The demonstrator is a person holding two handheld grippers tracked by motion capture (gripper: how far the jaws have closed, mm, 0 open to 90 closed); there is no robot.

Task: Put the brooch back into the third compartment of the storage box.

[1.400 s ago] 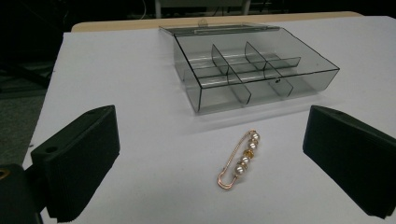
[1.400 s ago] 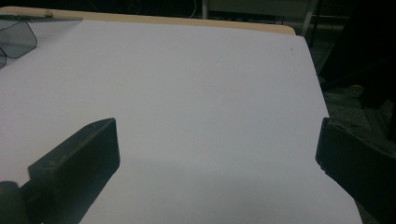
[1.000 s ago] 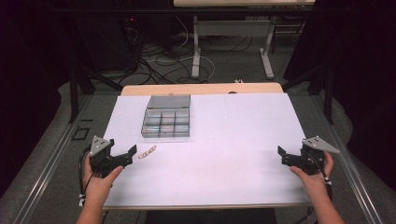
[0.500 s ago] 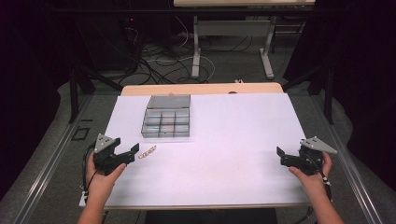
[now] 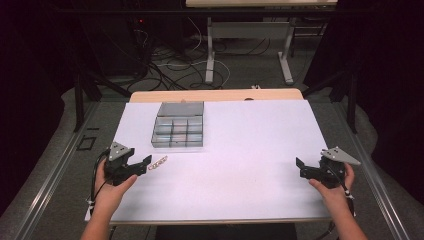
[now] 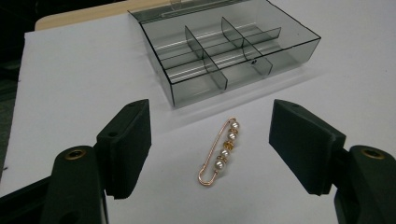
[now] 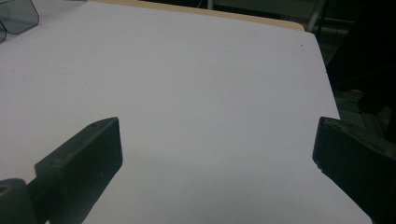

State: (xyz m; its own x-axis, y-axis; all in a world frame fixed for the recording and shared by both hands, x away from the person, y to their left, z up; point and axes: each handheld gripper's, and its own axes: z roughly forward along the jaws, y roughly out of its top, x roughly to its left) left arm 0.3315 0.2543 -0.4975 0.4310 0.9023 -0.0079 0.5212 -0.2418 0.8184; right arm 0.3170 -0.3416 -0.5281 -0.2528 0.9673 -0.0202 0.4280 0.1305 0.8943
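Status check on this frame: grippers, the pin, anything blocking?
Left gripper open, jaws just been closing, pearl pin lying between them, untouched. Right gripper open, nothing between its jaws. Divided box beyond the pin, apart from it; nothing blocking.

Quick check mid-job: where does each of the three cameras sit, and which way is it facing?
High view: above the person's side, looking forward and down on the white table; forearms, left gripper and right gripper show.
Left gripper view: rides the left gripper, facing the gold pearl-beaded pin between its open, just-closing jaws.
Right gripper view: rides the right gripper, facing bare tabletop.
Shared: the grey transparent compartment box appears in high and left views.
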